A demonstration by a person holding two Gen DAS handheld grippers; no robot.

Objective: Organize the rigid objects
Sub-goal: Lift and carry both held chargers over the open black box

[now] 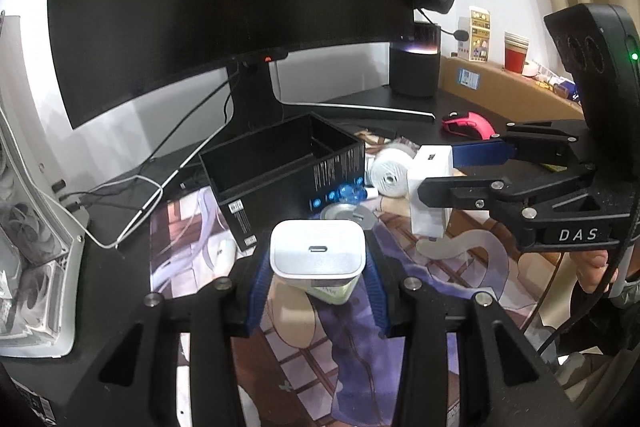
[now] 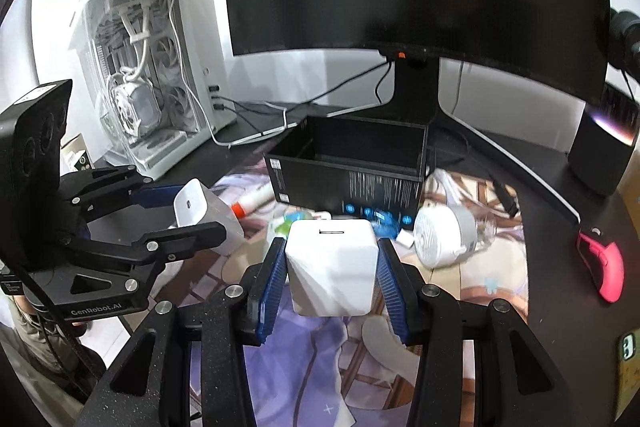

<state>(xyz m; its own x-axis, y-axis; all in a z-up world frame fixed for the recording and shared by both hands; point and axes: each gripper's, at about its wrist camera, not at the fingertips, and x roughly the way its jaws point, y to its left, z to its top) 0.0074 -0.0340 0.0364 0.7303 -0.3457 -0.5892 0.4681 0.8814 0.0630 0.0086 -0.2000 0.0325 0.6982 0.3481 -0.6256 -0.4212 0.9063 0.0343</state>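
Note:
My left gripper [image 1: 318, 269] is shut on a white charger [image 1: 318, 247] with an oval port facing the camera, held above the printed desk mat [image 1: 400, 307]. My right gripper [image 2: 331, 257] is shut on a white cube-shaped adapter [image 2: 334, 275] with a slot on its top face. Each gripper shows in the other's view: the right gripper [image 1: 434, 175] with its adapter [image 1: 430, 195], and the left gripper [image 2: 196, 213] with its charger [image 2: 192, 205]. An open black box [image 1: 288, 163] [image 2: 348, 167] stands just beyond both, with nothing visible inside.
Small items lie on the mat by the box: a white round device [image 2: 440, 233], a blue wrapper [image 1: 346, 193], a white tube [image 2: 252, 201]. A pink mouse [image 2: 602, 267], black speaker [image 2: 600, 151], curved monitor [image 1: 224, 7], white PC case [image 2: 148, 87] and cables ring the desk.

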